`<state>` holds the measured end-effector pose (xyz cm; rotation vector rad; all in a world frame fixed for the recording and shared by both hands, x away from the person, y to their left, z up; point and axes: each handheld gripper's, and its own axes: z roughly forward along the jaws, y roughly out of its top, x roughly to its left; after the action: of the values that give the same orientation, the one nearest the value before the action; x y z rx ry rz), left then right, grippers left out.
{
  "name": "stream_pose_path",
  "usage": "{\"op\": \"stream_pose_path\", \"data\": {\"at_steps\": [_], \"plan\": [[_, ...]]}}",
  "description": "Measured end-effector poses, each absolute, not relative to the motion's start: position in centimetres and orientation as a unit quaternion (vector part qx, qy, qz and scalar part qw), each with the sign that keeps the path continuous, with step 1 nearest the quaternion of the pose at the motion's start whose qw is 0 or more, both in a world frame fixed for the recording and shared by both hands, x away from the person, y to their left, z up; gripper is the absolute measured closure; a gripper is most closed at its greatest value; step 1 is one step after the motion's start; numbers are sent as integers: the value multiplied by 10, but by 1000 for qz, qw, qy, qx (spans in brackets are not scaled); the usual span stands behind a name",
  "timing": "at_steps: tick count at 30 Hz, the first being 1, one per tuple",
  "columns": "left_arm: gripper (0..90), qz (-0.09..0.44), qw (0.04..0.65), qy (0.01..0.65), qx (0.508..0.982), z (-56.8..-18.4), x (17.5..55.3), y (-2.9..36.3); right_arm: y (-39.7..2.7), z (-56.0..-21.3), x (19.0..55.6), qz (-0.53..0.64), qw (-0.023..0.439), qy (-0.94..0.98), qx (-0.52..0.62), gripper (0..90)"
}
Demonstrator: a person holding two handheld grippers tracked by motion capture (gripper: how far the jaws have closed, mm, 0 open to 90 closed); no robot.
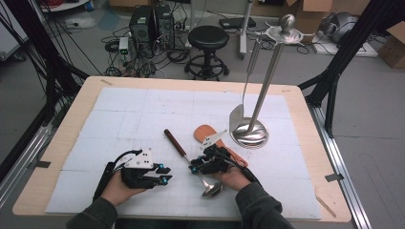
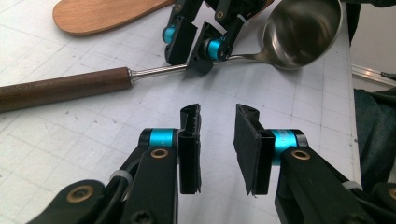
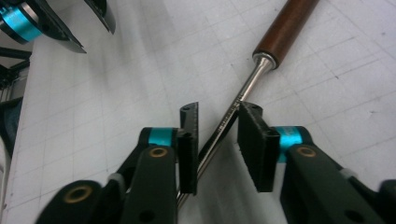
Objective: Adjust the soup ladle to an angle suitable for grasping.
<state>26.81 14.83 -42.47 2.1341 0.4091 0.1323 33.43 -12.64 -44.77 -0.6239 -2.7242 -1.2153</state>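
Observation:
A ladle lies on the white mat, with a dark wooden handle (image 1: pixel 175 141) (image 2: pixel 65 88) (image 3: pixel 285 25) and a steel bowl (image 1: pixel 212 189) (image 2: pixel 299 32) near the front edge. My right gripper (image 1: pixel 193 167) (image 3: pixel 217 116) (image 2: pixel 194 46) straddles the ladle's thin steel shaft (image 3: pixel 238 100), which runs slantwise through the gap. The jaws stand apart and the pads do not clamp it. My left gripper (image 1: pixel 164 174) (image 2: pixel 217 119) (image 3: pixel 95 35) rests low over the mat just left of the shaft. It points at the shaft, open, with nothing between its fingers.
A wooden spatula (image 1: pixel 205 133) (image 2: pixel 102 14) lies just behind the right gripper. To the right stands a steel utensil stand (image 1: pixel 249 132) with a steel turner (image 1: pixel 237 117) hanging from it. Bare white mat (image 1: pixel 124 114) spreads to the left and back. A stool (image 1: pixel 208 38) stands beyond the table.

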Motion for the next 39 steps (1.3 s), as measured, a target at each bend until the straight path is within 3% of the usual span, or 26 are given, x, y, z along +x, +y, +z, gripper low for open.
{"op": "stream_pose_path", "data": {"at_steps": [12, 18, 34, 39], "plan": [[707, 60, 468, 178, 864, -425, 271, 154, -123, -447, 331, -400, 61, -895, -187, 740], [688, 63, 470, 184, 861, -425, 272, 157, -121, -447, 330, -389, 59, -901, -181, 687], [660, 78, 485, 214, 844, -423, 278, 181, -115, -443, 328, -380, 64, -910, -151, 772], [654, 81, 487, 220, 841, -423, 279, 184, -111, -443, 326, -367, 60, -916, -151, 730]]}}
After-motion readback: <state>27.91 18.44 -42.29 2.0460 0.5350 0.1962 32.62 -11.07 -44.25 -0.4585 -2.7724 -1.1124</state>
